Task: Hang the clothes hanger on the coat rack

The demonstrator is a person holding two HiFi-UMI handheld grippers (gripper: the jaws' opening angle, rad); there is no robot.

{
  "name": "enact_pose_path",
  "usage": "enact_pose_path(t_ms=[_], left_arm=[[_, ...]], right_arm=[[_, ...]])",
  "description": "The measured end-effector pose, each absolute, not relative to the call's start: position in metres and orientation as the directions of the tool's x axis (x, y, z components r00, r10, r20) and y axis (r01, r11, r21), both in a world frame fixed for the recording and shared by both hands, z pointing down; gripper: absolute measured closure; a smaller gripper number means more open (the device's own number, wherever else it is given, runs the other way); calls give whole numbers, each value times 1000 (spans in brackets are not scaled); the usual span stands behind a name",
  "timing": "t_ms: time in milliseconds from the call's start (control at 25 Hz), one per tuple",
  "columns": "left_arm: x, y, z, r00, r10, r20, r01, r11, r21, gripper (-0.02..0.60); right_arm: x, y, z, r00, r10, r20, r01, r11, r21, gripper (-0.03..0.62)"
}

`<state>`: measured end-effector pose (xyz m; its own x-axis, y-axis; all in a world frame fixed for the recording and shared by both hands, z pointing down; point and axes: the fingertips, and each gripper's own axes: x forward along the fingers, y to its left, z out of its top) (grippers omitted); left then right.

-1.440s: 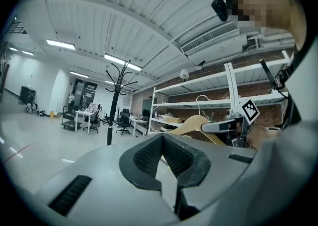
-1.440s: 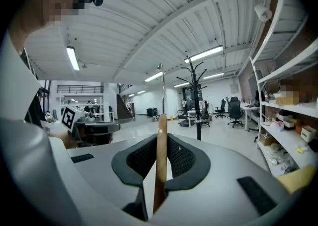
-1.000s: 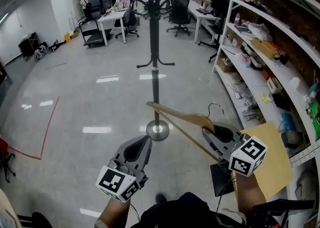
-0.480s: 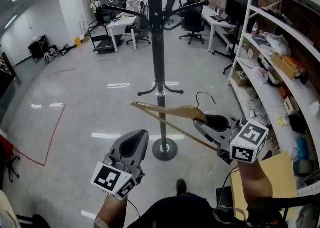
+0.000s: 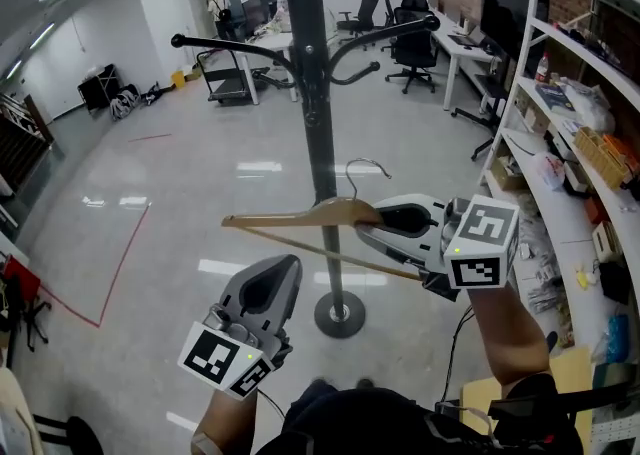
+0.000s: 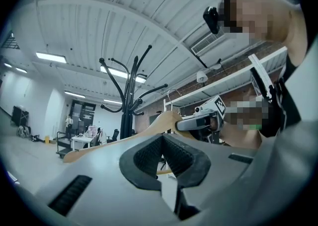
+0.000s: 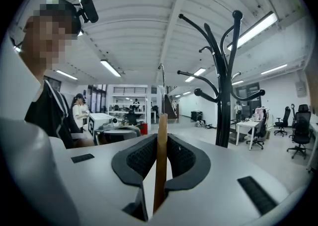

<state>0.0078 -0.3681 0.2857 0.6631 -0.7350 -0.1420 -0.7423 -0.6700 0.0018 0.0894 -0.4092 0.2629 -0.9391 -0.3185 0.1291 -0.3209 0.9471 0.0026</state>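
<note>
The clothes hanger (image 5: 300, 219) is being held in the air by the right gripper (image 5: 372, 230). The right gripper's jaws are being kept closed on the wooden body of the hanger, just below its metal hook (image 5: 362, 168). In the right gripper view, the wood (image 7: 160, 160) is being seen edge-on, clamped upright between the two pads.

In the head view, the hanger is being carried roughly level. Its free end is being pointed toward the left, and its lower bar (image 5: 330, 258) is being crossed in front of the pole (image 5: 322, 133) of the coat rack. The hook is being held just beside the pole, on its right, below the curved arms (image 5: 225, 43). No arm is being engaged by the hook.

The coat rack is being supported by its round base (image 5: 340, 314) on the floor (image 5: 150, 273), well away from the floor's edges.

The left gripper (image 5: 283, 273) is being held low and left of the hanger, apart from it. Its jaws are being kept together, with nothing between them. In the left gripper view, the hanger (image 6: 149, 128) is being seen beyond the jaws.

A shelf unit (image 5: 560, 48) is being seen along the floor's right edge. A yellow crate (image 5: 605, 155) is being carried on one shelf; its contents cannot be identified.
</note>
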Motion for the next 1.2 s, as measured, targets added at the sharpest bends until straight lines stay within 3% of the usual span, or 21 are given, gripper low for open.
enact_pose_path(t_ms=[560,1200], left_arm=[[-25,-448,254,693,-700,-172,-714,-699,-31,581],[-12,-505,282,724,-682,-104,-685,-728,-2,581]], right_arm=[[30,-484,253,-973,-128,191,-130,991,0,537],[34,-556,288,-977,-48,210,-57,998,-33,537]])
